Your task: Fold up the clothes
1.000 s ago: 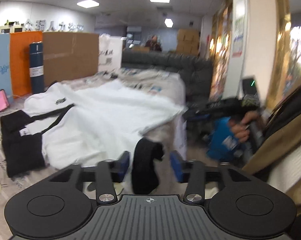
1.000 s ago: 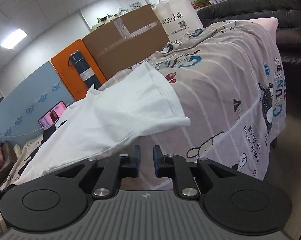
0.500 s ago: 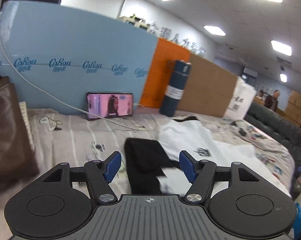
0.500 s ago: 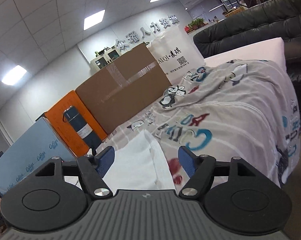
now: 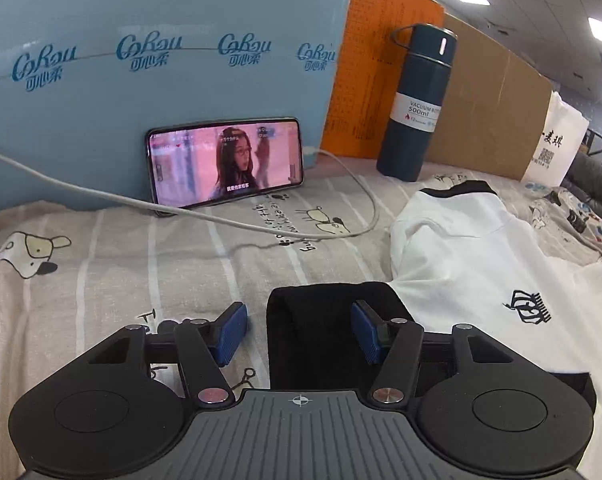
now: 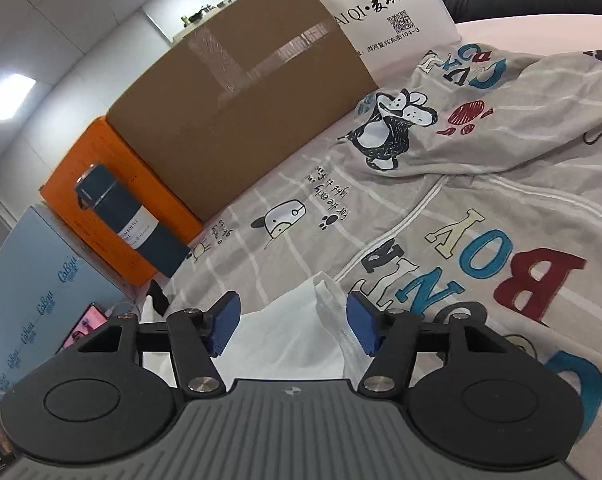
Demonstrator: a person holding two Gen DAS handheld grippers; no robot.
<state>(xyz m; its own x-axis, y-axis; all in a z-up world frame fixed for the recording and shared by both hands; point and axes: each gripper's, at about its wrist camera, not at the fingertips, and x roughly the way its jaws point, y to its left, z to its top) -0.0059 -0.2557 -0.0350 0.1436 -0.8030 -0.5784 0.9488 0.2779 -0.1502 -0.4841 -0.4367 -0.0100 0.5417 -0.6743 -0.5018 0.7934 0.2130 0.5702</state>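
The white shirt (image 5: 493,264) lies spread on the bed (image 5: 101,272). The left gripper (image 5: 299,330), jaws wide and empty, straddles its black sleeve (image 5: 321,332); the right gripper (image 6: 293,330), likewise open, frames the hem (image 6: 325,320) at 12 o'clock. Judging by this, a grasp is being lined up; closing on cloth comes next.

The left gripper (image 5: 299,330) body covers the lower part of the black sleeve (image 5: 313,332). The white shirt (image 5: 481,264) runs off the right edge. In the right wrist view, the phone (image 6: 81,326) is half hidden behind the right gripper (image 6: 293,326).
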